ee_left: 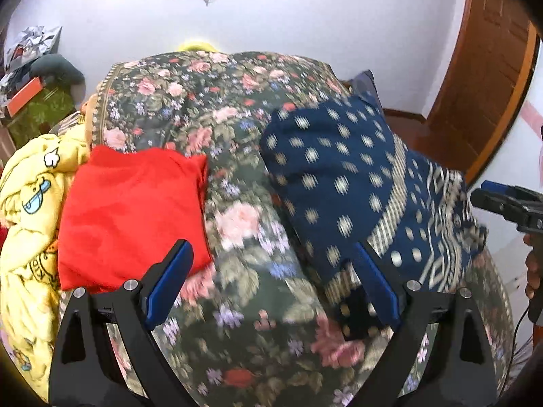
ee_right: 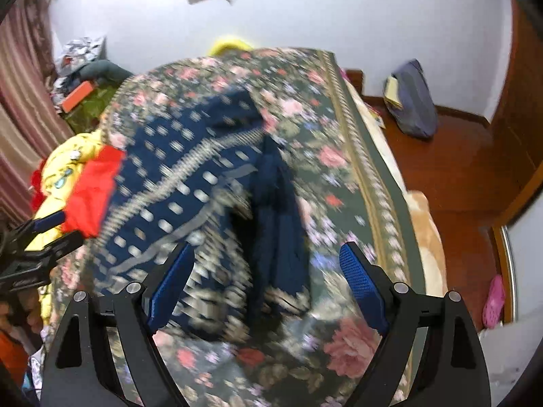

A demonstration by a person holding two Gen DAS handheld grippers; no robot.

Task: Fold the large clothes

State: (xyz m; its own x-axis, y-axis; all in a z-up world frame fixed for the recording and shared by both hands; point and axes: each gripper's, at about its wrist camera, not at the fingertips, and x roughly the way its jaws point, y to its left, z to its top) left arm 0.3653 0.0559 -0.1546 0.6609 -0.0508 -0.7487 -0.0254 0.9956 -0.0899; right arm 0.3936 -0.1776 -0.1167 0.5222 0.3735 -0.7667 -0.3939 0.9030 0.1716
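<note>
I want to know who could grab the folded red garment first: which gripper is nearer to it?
Left. The left gripper hangs open with one of its fingers over the near edge of the red garment. The right gripper is open over the blue patterned cloth, farther off.

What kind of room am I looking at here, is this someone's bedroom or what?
Most likely a bedroom in a home. The clothes lie on a bed with a floral bedspread, a curtain hangs at the left, and a pink slipper sits on the wooden floor.
</note>
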